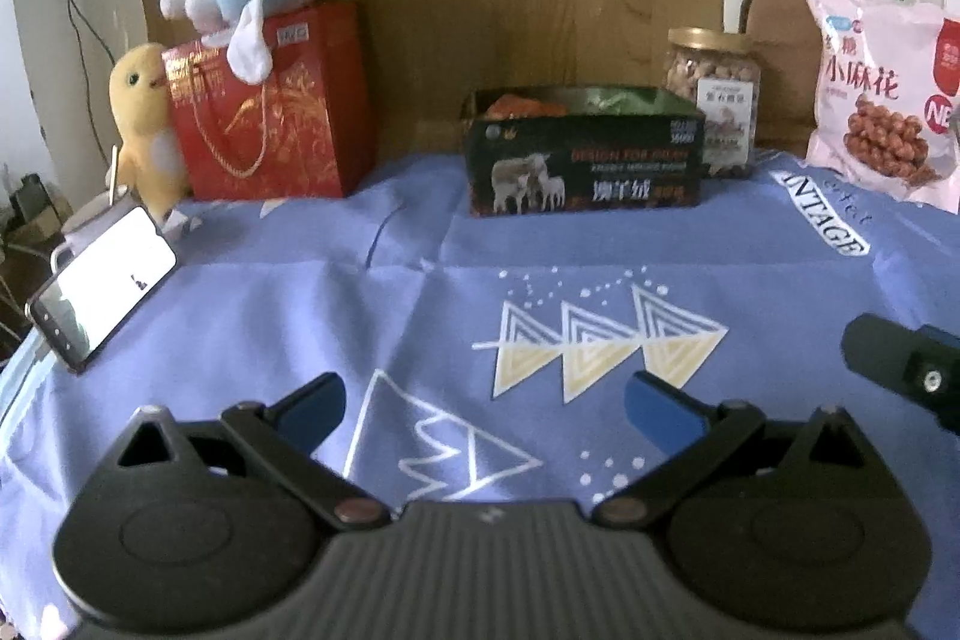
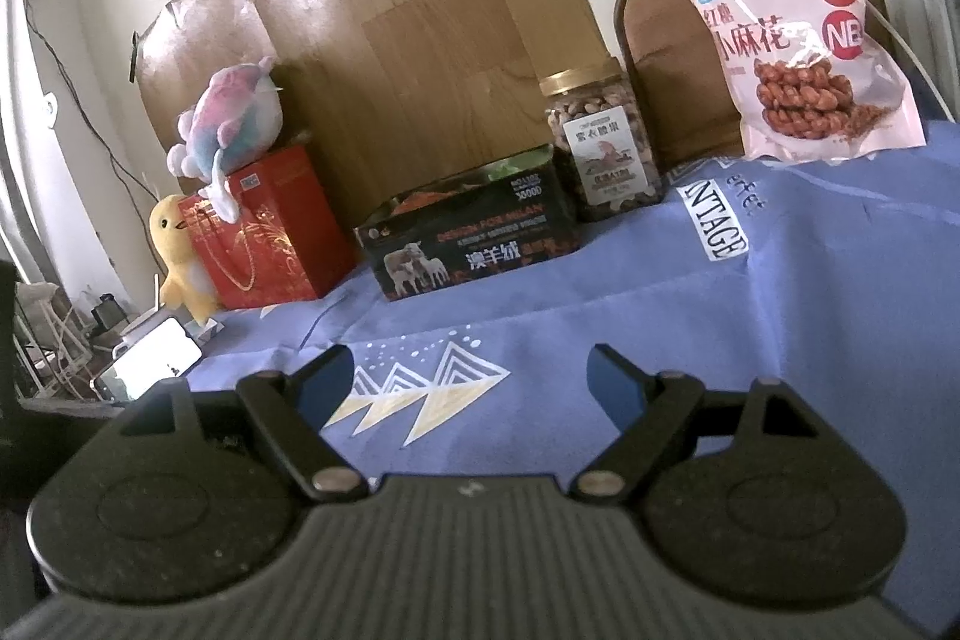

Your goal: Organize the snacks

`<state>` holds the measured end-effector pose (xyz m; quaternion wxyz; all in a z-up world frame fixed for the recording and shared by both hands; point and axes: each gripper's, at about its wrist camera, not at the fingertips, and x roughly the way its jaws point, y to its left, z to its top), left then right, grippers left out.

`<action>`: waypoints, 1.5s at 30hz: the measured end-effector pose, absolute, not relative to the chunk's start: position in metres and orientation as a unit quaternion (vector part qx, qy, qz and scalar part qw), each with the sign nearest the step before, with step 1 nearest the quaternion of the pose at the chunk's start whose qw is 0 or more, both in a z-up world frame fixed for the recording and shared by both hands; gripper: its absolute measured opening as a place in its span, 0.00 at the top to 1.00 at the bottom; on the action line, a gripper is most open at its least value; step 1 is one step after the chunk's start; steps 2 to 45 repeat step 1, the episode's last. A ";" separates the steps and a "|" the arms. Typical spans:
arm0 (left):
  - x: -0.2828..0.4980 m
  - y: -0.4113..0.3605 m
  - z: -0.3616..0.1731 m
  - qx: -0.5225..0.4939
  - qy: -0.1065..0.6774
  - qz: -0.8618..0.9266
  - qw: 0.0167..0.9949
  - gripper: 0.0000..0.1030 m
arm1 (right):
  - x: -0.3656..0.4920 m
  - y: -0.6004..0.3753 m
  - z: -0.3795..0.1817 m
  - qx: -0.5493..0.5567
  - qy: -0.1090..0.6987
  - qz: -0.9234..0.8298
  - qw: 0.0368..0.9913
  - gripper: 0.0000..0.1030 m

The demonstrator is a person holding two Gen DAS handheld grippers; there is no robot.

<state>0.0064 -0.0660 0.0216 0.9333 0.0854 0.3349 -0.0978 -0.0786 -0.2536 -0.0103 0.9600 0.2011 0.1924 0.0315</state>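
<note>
Right wrist view: one pink snack bag upright at back right, one nut jar touching one dark open box. Right gripper and left gripper both spread wide, holding nothing.

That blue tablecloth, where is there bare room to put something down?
The blue cloth is bare between both open grippers, left and right, and the dark box. The back edge is crowded: red bag, nut jar, pink snack bag.
</note>
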 end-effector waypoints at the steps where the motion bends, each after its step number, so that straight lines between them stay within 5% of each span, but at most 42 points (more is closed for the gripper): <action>1: 0.007 -0.067 0.022 0.085 0.334 -0.098 0.934 0.00 | -0.078 -0.254 -0.011 0.201 0.193 0.031 0.960 0.16; 45: 0.007 -0.067 0.022 0.085 0.334 -0.098 0.934 0.00 | -0.078 -0.254 -0.011 0.201 0.193 0.031 0.960 0.16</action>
